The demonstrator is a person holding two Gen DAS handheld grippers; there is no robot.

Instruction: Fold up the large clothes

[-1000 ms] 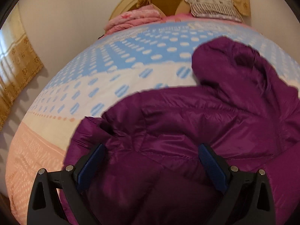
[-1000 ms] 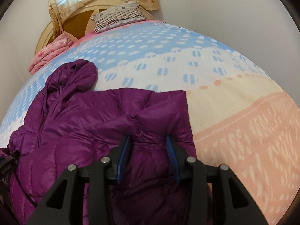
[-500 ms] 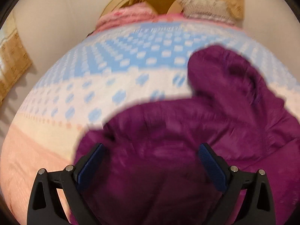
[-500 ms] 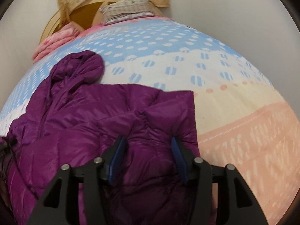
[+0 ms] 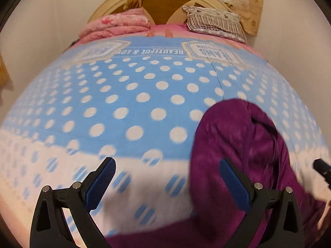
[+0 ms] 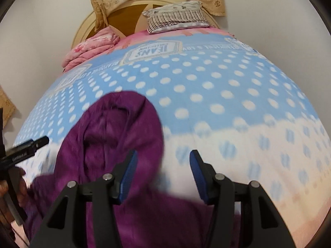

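Observation:
A purple puffer jacket [image 5: 244,148] lies on the bed, its hood toward the headboard; it also shows in the right wrist view [image 6: 115,144]. My left gripper [image 5: 167,177] is open and empty, above the bedspread just left of the hood. My right gripper [image 6: 163,171] is open and empty, at the hood's right edge, with its left finger over the purple fabric. The jacket's lower body is hidden below both views. The other gripper's tip shows at the right edge of the left view [image 5: 322,171] and at the left edge of the right view [image 6: 24,150].
The bed is covered by a blue polka-dot bedspread [image 5: 144,95] turning white and peach toward me. A folded pink quilt [image 5: 115,24] and a striped pillow [image 5: 215,22] lie at the rounded wooden headboard [image 6: 124,14]. Curtains hang behind.
Both grippers moved forward from the jacket's lower body up to the hood. The right gripper's jaws, narrow before, have opened wider. The views are motion-blurred.

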